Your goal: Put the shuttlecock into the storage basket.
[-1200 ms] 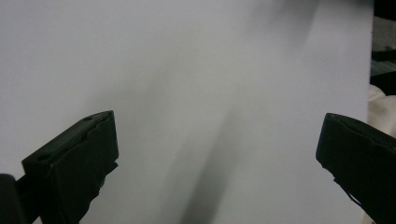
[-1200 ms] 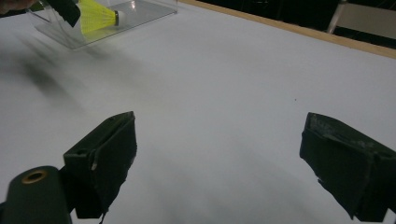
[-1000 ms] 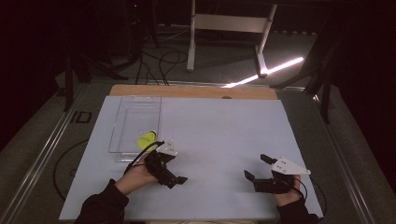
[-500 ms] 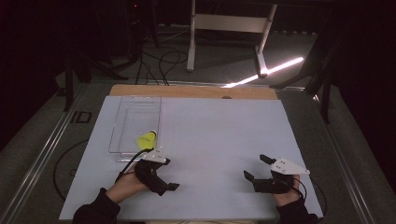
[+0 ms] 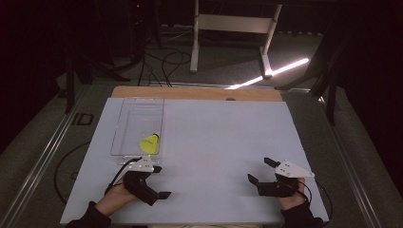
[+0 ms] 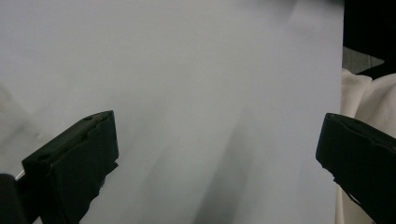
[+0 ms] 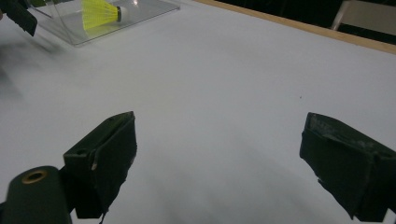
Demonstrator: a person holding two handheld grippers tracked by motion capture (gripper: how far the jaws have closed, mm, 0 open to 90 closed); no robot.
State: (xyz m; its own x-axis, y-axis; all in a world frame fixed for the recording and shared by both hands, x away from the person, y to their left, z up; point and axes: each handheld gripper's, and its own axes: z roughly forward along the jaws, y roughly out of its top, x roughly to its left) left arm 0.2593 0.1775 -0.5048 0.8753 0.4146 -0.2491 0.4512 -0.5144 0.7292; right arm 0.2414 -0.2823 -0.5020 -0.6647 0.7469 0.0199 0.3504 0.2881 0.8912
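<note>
White tabletop (image 5: pixel 214 142) under left gripper (image 5: pixel 159 183), jaws wide, empty.

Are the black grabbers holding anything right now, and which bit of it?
Nothing. The left gripper and right gripper are both open and empty. The yellow shuttlecock lies in the clear tray.

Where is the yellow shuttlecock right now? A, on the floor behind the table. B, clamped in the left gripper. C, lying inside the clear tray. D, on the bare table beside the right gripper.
C: the yellow shuttlecock lies inside the clear tray, while the left gripper and the right gripper are both open and hold nothing.
</note>
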